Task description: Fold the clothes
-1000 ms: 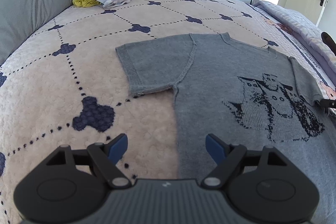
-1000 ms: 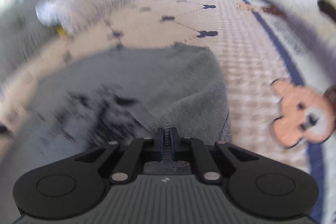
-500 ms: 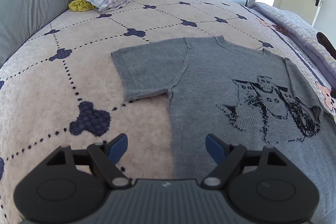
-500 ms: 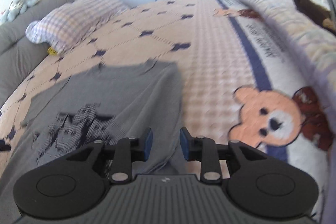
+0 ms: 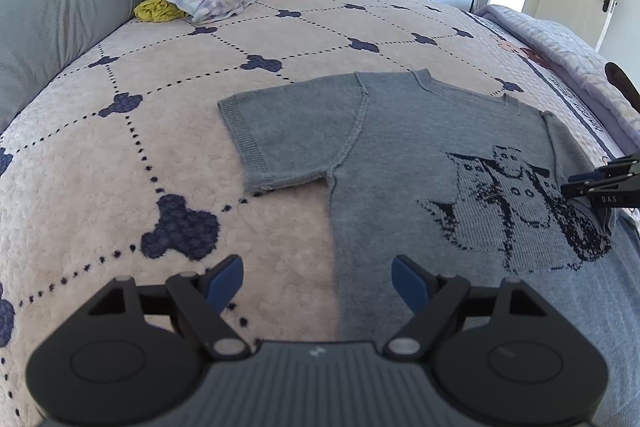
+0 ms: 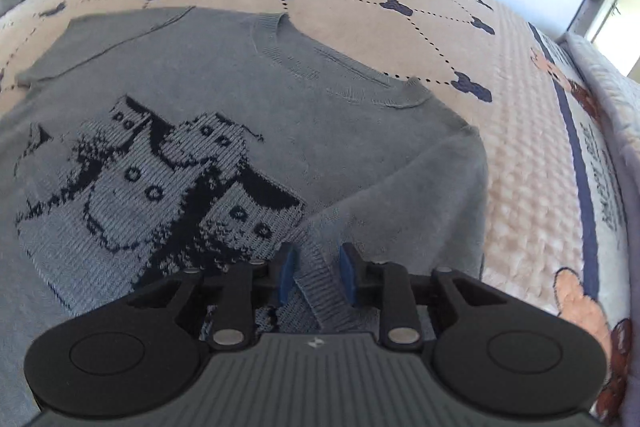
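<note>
From my left wrist, the grey knit sweater [image 5: 400, 155] lies flat on the bed [image 5: 120, 155], left sleeve spread; my left claw [image 5: 318, 277] gapes empty over its side edge. From my right wrist, my right claw [image 6: 316, 273] has just been closing around the folded-in right sleeve's ribbed cuff [image 6: 320, 291], pads not yet pinching. Soft, light, floppy knit; I'd grip cuffs and hems.
</note>
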`<state>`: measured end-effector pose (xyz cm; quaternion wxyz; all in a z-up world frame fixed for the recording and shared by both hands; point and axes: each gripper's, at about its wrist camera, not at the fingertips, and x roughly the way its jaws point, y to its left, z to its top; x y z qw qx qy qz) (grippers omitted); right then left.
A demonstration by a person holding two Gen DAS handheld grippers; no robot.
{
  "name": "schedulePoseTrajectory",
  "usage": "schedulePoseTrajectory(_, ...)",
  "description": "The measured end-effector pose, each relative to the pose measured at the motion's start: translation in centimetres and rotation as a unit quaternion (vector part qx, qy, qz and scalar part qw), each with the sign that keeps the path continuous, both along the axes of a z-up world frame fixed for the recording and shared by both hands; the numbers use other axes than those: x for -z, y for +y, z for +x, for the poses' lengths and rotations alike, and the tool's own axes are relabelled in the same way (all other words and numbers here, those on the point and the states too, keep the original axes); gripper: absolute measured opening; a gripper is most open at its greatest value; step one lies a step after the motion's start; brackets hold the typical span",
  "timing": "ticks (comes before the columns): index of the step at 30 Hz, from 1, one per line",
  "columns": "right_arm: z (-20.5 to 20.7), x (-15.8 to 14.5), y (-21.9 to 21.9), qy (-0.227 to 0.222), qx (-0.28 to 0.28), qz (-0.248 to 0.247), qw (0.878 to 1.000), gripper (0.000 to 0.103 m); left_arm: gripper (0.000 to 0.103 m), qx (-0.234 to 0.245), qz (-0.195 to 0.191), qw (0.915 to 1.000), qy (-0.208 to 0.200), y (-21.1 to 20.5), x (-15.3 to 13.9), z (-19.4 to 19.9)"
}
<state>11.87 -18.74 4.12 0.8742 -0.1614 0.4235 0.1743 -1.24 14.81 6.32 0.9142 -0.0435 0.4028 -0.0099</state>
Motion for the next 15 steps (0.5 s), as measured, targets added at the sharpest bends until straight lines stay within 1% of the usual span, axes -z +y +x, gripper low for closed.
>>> schedulePoseTrajectory(1,0.1,-0.1,-0.3,0.000,0.007,0.015,1.000,0.008,0.083,0.002,0.000,1.0000,0.000,0.0,0.0,0.0)
schedulePoseTrajectory(2,0.1,-0.5,-0.7,-0.006,0.022,0.037,0.999,0.007,0.083,0.003,0.000,1.0000,0.000,-0.1,0.0,0.0)
schedulePoseTrajectory(3,0.1,-1.1,-1.2,-0.014,0.035,0.072,0.997,0.007,0.083,0.005,0.001,1.0000,0.000,-0.2,0.1,0.0)
schedulePoseTrajectory(5,-0.3,-2.4,-2.1,-0.033,0.040,0.153,0.987,0.007,0.083,0.008,0.000,1.0000,0.000,-0.4,0.1,0.1)
schedulePoseTrajectory(7,-0.3,-3.1,-2.4,-0.036,0.043,0.197,0.979,0.008,0.083,0.010,0.000,0.9999,0.000,-0.6,0.2,0.2)
schedulePoseTrajectory(8,-0.2,-3.2,-2.4,-0.027,0.033,0.195,0.980,0.013,0.083,0.011,-0.001,0.9999,-0.001,-0.6,0.1,0.2)
schedulePoseTrajectory(9,0.0,-3.4,-2.5,-0.011,0.015,0.194,0.981,0.014,0.083,0.011,-0.001,0.9999,-0.002,-0.6,0.1,0.1)
schedulePoseTrajectory(10,0.2,-3.5,-3.1,-0.004,0.004,0.196,0.981,0.016,0.083,0.012,-0.001,0.9999,-0.003,-0.6,0.0,0.1)
schedulePoseTrajectory(11,0.3,-3.8,-4.0,-0.008,0.010,0.198,0.980,0.021,0.083,0.012,-0.001,0.9999,-0.003,-0.6,0.0,0.1)
schedulePoseTrajectory(12,0.4,-4.1,-5.1,-0.019,0.031,0.198,0.979,0.024,0.083,0.012,-0.001,0.9999,-0.003,-0.5,0.0,0.1)
schedulePoseTrajectory(13,0.7,-4.3,-6.7,-0.028,0.067,0.205,0.976,0.027,0.083,0.012,0.000,0.9999,-0.003,-0.5,0.0,0.2)
schedulePoseTrajectory(14,1.0,-4.5,-8.2,-0.037,0.101,0.210,0.972,0.028,0.083,0.012,0.001,0.9999,-0.002,-0.5,0.1,0.2)
schedulePoseTrajectory(15,1.3,-4.2,-9.3,-0.038,0.125,0.199,0.971,0.028,0.083,0.012,0.002,0.9999,-0.001,-0.5,0.1,0.3)
